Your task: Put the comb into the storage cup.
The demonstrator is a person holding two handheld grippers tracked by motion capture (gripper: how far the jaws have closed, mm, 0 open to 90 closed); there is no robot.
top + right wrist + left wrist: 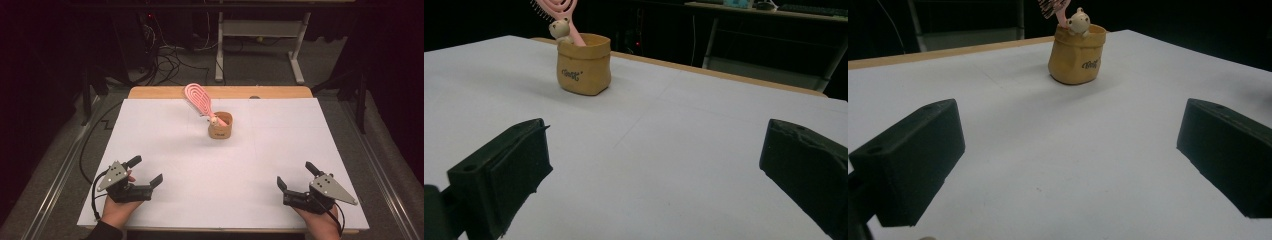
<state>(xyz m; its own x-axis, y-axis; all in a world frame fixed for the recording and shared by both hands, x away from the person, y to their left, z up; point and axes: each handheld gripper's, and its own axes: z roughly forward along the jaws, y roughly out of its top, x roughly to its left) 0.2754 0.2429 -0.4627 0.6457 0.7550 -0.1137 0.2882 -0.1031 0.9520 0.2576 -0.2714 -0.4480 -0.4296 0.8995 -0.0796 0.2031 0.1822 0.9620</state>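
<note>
The tan pouch (220, 127) stands upright at the tabletop's (175, 165) far centre, a pink brush (198, 100) leaning out of it. Your left tool (148, 171) and right tool (296, 175) rest near the front corners, well apart from it, jaws spread wide, holding nothing.

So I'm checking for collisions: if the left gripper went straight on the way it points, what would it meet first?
Probably the tan pouch holding the pink hairbrush. In the left gripper view it sits ahead, slightly right of centre between the open jaws, with bare white table before it. Depth is unclear, so the left gripper might just pass beside it.
</note>
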